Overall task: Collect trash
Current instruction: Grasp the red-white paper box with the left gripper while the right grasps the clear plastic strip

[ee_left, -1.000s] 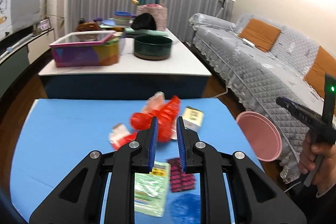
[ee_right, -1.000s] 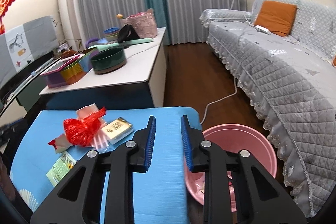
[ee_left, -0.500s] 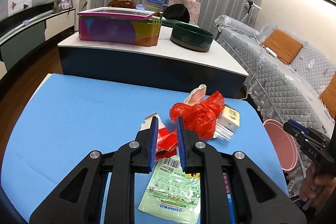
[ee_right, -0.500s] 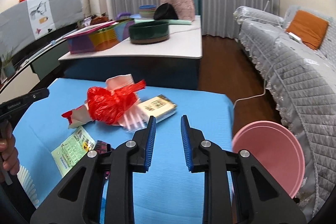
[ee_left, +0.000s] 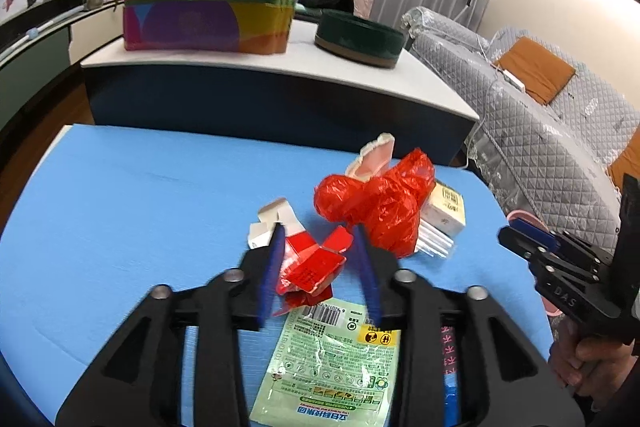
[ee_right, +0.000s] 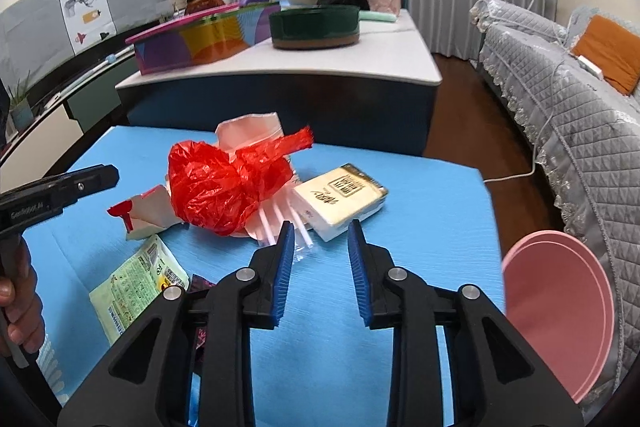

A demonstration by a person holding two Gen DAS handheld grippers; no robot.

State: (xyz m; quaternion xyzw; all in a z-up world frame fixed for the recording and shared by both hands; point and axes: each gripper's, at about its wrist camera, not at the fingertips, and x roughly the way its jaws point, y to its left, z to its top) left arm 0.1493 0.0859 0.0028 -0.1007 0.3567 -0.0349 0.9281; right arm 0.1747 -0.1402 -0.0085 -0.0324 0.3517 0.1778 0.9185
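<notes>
Trash lies on the blue table [ee_left: 132, 195]: a crumpled red plastic bag [ee_left: 380, 203], a torn red and white carton [ee_left: 308, 259], a green sachet [ee_left: 332, 359], a cream box [ee_right: 340, 199] and a clear packet of white straws [ee_right: 280, 219]. My left gripper [ee_left: 318, 247] is open, its jaws either side of the red carton. My right gripper [ee_right: 321, 241] is open and empty, just short of the straws and the cream box. A pink bin [ee_right: 560, 311] stands off the table's right edge.
Behind the blue table is a white-topped counter [ee_left: 280, 67] with a colourful box [ee_left: 204, 23] and a dark green bowl [ee_left: 360, 37]. A grey quilted sofa [ee_right: 580, 99] runs along the right. A dark pink wrapper [ee_right: 198, 285] lies by the sachet.
Both grippers opened wider. The left one moved forward and now straddles the red carton. The right one swung left from the bin side toward the straws and cream box.
</notes>
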